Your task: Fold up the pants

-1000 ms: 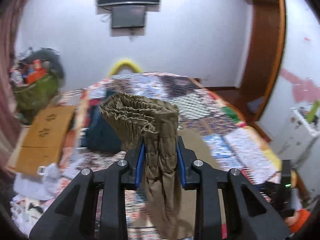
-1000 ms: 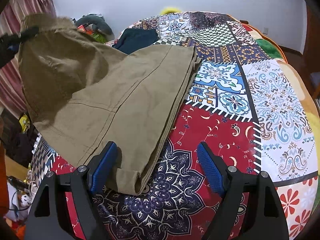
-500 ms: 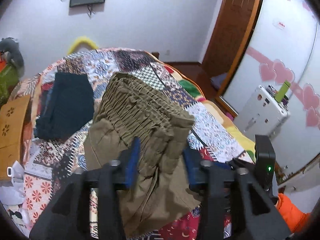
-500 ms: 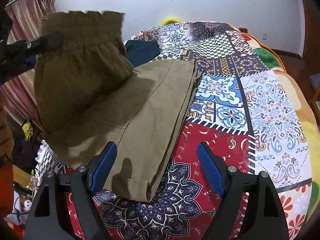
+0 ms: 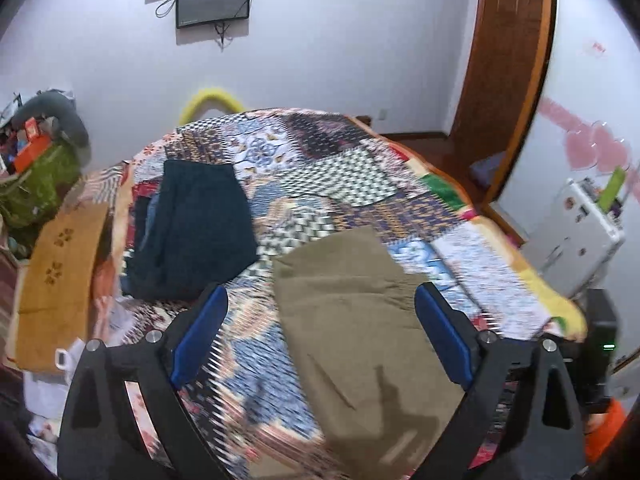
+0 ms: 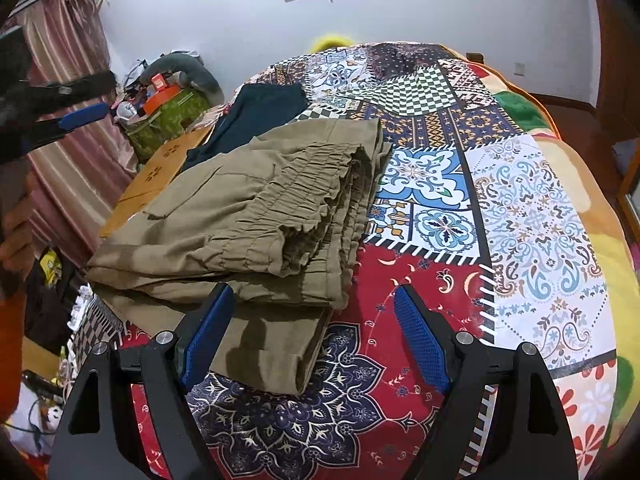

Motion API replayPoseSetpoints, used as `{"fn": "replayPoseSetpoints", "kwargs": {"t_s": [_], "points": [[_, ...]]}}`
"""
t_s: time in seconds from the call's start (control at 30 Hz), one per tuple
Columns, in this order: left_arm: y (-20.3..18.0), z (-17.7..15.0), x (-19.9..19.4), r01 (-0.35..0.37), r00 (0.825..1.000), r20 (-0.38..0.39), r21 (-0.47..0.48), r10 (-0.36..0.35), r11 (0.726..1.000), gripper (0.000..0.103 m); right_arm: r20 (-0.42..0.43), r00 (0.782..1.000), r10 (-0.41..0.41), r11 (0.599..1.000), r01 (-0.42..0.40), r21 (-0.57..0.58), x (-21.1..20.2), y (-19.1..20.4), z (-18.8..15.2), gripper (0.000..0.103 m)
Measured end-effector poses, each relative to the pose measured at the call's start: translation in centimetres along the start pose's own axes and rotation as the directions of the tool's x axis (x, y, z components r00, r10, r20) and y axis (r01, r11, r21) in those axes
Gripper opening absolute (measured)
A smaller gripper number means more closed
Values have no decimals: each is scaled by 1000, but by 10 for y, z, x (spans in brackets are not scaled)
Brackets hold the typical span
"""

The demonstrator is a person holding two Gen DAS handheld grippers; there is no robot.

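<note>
The khaki pants (image 6: 256,220) lie folded on the patchwork bedspread (image 6: 528,216), with the gathered elastic waistband (image 6: 304,200) laid on top toward the right. In the left wrist view the pants (image 5: 360,320) lie flat below my left gripper (image 5: 320,336), which is open and empty above them. My right gripper (image 6: 316,340) is open and empty, just in front of the pants' near edge. The left gripper also shows in the right wrist view (image 6: 76,116), raised at the far left.
A folded dark navy garment (image 5: 196,228) lies on the bed beyond the pants. A cardboard box (image 5: 56,276) and a cluttered pile (image 5: 36,160) stand left of the bed. A white appliance (image 5: 576,236) and wooden door (image 5: 504,80) are to the right.
My left gripper opened and let go of the waistband, which dropped onto the pants' legs. The left gripper then rose clear. The right gripper stayed open in place.
</note>
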State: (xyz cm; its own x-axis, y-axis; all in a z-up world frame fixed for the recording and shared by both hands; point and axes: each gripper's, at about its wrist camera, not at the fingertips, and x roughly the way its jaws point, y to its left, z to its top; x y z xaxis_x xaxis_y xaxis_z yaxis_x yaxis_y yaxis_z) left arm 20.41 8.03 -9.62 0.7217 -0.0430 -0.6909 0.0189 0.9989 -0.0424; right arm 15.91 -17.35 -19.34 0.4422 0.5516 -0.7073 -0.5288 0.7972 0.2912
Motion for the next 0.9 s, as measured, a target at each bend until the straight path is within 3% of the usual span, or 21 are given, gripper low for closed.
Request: {"fn": "replayPoseSetpoints", "kwargs": {"t_s": [0.2, 0.4, 0.5, 0.63, 0.73, 0.9], "points": [[21, 21, 65, -47, 994, -101, 35, 50, 998, 95, 17, 1000, -12, 1000, 12, 23, -7, -6, 1, 80], [28, 30, 145, -73, 972, -218, 52, 82, 996, 95, 27, 999, -27, 998, 25, 52, -11, -16, 5, 80], [22, 27, 184, -86, 955, -275, 115, 115, 990, 96, 26, 999, -27, 997, 25, 67, -11, -20, 7, 80], [15, 4, 238, -129, 896, -381, 267, 228, 955, 97, 22, 999, -43, 996, 42, 76, -10, -25, 9, 80], [22, -4, 239, -132, 906, -359, 265, 225, 955, 103, 22, 998, -59, 995, 57, 81, -12, -27, 9, 80], [30, -19, 215, -180, 900, -331, 311, 283, 933, 103, 24, 996, -82, 993, 79, 91, -14, -34, 10, 80]]}}
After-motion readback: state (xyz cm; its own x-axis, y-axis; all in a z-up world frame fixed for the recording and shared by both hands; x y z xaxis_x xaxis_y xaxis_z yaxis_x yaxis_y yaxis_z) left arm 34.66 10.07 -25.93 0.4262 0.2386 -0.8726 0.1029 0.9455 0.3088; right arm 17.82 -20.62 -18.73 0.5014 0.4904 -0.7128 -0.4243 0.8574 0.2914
